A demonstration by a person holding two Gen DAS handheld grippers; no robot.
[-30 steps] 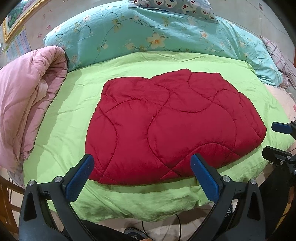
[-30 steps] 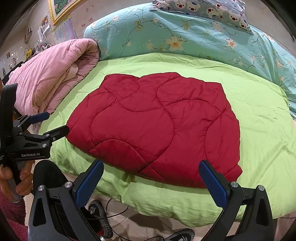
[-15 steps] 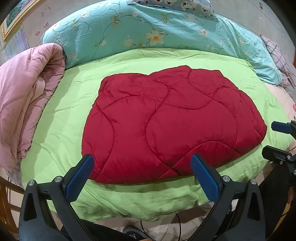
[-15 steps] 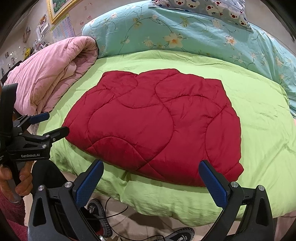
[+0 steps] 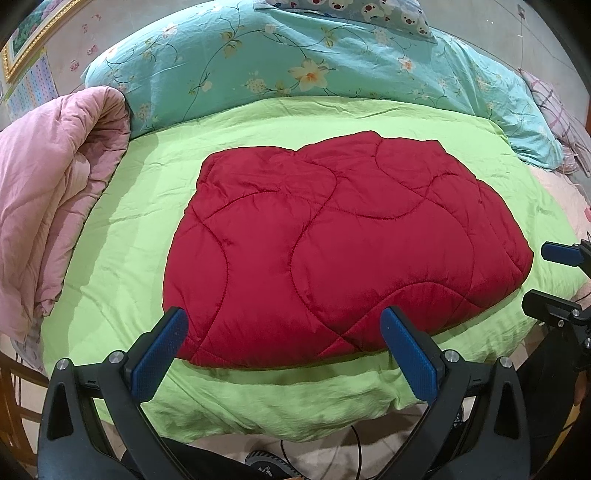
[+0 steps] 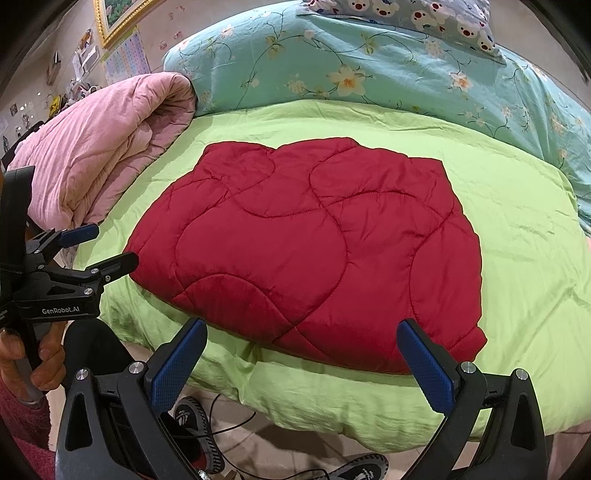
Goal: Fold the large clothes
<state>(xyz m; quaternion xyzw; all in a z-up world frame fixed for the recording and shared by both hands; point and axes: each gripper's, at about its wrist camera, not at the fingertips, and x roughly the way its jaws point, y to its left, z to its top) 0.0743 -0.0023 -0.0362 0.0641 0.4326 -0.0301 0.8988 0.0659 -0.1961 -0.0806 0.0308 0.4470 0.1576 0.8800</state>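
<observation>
— Two views, one bed: what takes up most of them?

— The bed (image 5: 122, 236), under a lime-green cover, fills both. Its far corners and right side run out of the fisheye edge, so its full outline cannot be seen.

— And on it?

— At the head, a turquoise floral duvet (image 5: 280, 55), with a bear-print pillow (image 6: 413, 14) on top that is cut off by the frame. On the left lies a rolled pink quilt (image 5: 44, 206), its outer end out of view. In the middle of the green cover lies the red quilted garment (image 5: 343, 251), flat, its near hem close to the bed's front edge. Whether sleeves or a collar are tucked beneath is hidden, and I cannot tell which kind of garment it is.

— The tongs?

— The left tongs (image 5: 284, 350) are spread wide, holding nothing, hovering just short of the red hem. The right tongs (image 6: 301, 354) are likewise spread wide and empty, near the hem on the right side. In the right wrist view the left tongs appear at the edge, gripped by the left hand (image 6: 44, 358), partly cut off.

— Below the bed?

— A shoe (image 6: 199, 435) and a thin black cable (image 6: 229, 428) on the floor, half hidden behind the tongs.
</observation>
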